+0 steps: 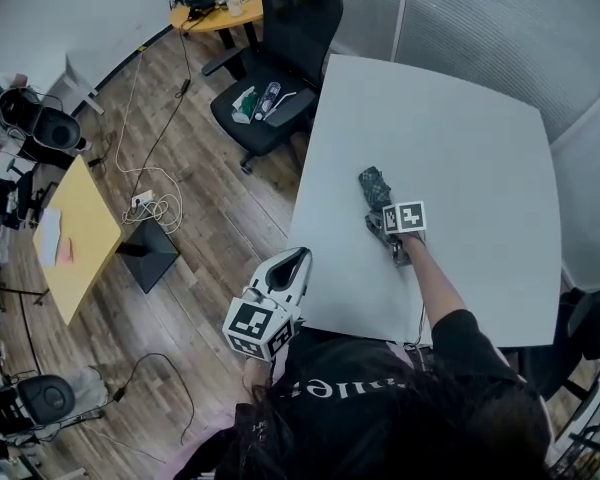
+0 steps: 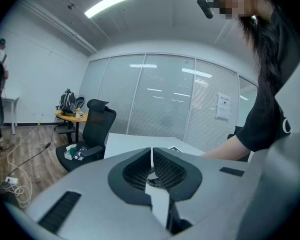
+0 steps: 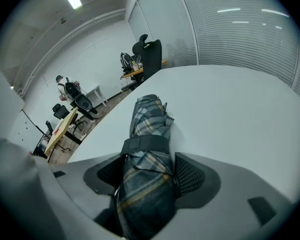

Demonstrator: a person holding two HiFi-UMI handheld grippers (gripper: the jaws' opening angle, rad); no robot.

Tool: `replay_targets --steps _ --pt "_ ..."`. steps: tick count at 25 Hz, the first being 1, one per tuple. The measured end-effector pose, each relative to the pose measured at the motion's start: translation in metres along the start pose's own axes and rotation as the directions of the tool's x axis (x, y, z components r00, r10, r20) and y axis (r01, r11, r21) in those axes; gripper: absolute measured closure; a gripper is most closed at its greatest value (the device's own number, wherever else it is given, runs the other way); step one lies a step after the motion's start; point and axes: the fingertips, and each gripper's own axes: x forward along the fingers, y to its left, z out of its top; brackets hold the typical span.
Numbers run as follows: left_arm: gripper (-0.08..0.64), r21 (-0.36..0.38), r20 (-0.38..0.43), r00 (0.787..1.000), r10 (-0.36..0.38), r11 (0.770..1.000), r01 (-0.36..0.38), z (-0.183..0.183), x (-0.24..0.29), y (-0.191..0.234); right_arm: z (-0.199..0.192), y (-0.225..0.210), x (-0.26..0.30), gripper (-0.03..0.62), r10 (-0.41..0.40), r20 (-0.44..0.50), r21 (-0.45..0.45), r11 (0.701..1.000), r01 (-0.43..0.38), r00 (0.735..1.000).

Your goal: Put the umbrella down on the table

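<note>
A folded plaid umbrella (image 1: 376, 183) lies on the white table (image 1: 460, 118), pointing away from me. My right gripper (image 1: 380, 220) reaches down over its near end. In the right gripper view the umbrella (image 3: 150, 119), bound by its black strap, runs between the jaws of that gripper (image 3: 150, 170) and rests on the tabletop (image 3: 230, 99). The ribbed pads (image 3: 190, 174) stand at either side of it without pressing; the gripper is open. My left gripper (image 1: 292, 264) hangs off the table's near left edge, shut and empty, its tips (image 2: 151, 154) together.
A black office chair (image 1: 280, 58) with small items on its seat stands at the table's far left corner. On the wood floor to the left are a yellow table (image 1: 75, 238) and loose cables (image 1: 155, 208). A person (image 3: 65, 86) stands far off.
</note>
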Motion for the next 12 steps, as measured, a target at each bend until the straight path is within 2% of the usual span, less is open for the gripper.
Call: replay_targets --steps 5,12 --pt "0.529 -0.002 -0.001 1.000 -0.008 1.000 0.008 0.002 0.001 -0.007 0.002 0.000 -0.014 0.299 -0.013 0.027 0.015 1.000 0.013 1.000" --pt "0.529 0.004 -0.012 0.999 -0.040 0.999 0.040 0.001 0.006 -0.028 0.004 0.002 -0.068 0.299 0.031 0.138 0.029 0.999 -0.035 0.990"
